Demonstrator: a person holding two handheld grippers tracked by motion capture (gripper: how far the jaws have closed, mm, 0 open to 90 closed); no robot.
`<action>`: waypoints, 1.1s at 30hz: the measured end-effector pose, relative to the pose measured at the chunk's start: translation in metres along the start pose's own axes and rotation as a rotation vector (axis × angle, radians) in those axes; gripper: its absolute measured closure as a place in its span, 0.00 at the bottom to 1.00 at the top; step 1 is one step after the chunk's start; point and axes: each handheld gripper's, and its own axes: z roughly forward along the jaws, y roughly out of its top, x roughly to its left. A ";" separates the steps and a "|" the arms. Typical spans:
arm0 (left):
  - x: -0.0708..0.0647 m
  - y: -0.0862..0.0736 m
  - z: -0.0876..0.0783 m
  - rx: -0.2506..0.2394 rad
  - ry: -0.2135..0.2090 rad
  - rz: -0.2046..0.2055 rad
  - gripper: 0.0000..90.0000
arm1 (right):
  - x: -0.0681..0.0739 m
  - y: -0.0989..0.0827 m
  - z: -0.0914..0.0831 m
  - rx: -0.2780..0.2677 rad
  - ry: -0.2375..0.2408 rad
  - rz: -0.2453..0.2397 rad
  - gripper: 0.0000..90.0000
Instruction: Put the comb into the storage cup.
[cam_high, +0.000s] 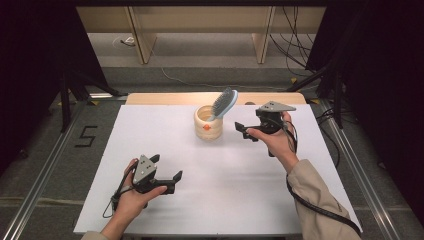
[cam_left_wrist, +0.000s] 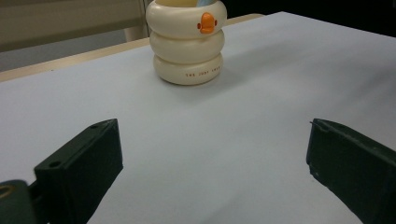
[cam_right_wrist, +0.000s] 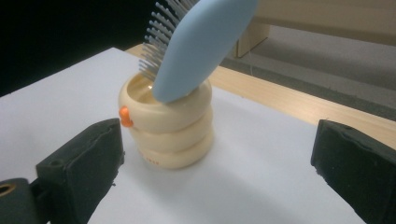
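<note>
The hairbrush (cam_high: 223, 103) was left propped in the cup (cam_high: 208, 125), so the right gripper (cam_high: 246, 131), at three o'clock, was held wide open and empty.

A: Anything readable here?

B: Big dark "5" marked on the floor (cam_high: 86, 136), left of the table (cam_high: 150, 150). Also tiny red lettering along the bottom ring of the cream holder (cam_left_wrist: 188, 46), seen in the left gripper view.

A: Legible?

B: Barely. Looks like "THE JUST", then one more word, too small to make out.
</note>
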 end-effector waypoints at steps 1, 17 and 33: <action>0.000 0.000 0.000 0.000 0.001 0.000 0.03 | 0.000 -0.001 -0.002 -0.002 -0.001 -0.001 0.04; 0.001 0.000 0.000 0.003 0.006 0.005 0.03 | 0.005 -0.026 -0.028 0.016 0.039 -0.021 0.04; 0.001 0.000 -0.001 0.003 0.006 0.008 0.03 | 0.011 -0.043 -0.040 0.020 0.072 -0.023 0.04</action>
